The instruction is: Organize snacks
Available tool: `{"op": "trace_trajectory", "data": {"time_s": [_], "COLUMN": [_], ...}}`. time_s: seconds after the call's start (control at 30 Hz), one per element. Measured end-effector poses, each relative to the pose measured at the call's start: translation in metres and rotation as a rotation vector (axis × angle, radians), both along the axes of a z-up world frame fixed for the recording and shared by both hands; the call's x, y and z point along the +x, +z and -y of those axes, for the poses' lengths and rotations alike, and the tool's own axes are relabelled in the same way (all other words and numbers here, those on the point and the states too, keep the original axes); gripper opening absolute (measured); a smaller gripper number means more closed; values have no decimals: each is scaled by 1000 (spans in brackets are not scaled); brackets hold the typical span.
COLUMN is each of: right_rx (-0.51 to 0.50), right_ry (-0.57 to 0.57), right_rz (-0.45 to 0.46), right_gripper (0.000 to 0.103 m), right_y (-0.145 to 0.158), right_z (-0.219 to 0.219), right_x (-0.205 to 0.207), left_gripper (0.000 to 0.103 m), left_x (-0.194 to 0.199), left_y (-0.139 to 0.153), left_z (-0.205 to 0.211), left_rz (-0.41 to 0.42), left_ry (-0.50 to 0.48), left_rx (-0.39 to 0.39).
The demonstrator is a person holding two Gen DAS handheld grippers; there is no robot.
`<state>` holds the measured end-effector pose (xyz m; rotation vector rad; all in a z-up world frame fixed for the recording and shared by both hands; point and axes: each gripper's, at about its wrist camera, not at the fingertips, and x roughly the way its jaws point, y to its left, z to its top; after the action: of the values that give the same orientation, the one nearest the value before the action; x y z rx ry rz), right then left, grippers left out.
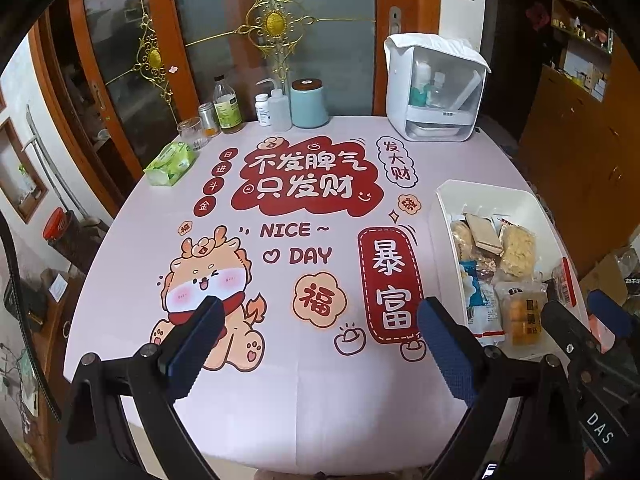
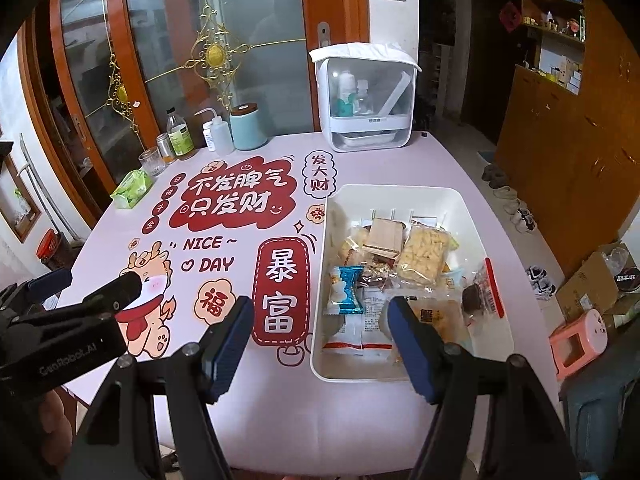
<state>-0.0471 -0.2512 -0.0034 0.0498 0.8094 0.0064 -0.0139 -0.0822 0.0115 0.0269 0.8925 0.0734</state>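
My left tool [image 1: 320, 344] hangs released over the worktop [image 1: 280, 380]; my right tool [image 2: 320, 344] gapes, gripping nothing, above the white bin [image 2: 400, 194]; the snacks [image 2: 424, 256] lie inside it.

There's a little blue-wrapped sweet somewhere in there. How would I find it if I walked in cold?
Look for the white bin on the right side of the pink printed tablecloth. The blue candy lies by the bin's left wall, about midway along it. It is the only shiny blue wrapper, with twisted ends, among beige and clear packets.
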Motion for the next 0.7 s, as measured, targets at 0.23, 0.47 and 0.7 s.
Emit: {"op": "trace_trajectory", "data": {"time_s": [0.23, 0.47, 0.7], "right_rx": [-3, -1, 3], "right_ry": [0, 3, 1], "right_rz": [-6, -13, -18], "right_gripper": [70, 70, 70], "right_y": [-1, -2, -5], "right_z": [0, 3, 6], "right_x": [1, 1, 0], "left_gripper": [96, 96, 96], "left_x": [-2, -1, -2], "left_y": [-2, -6, -6], "left_z": [-1, -1, 3], "left_rz": [-10, -27, -30], "left_ry": [8, 8, -2], "left_rx": [4, 5, 12]}}
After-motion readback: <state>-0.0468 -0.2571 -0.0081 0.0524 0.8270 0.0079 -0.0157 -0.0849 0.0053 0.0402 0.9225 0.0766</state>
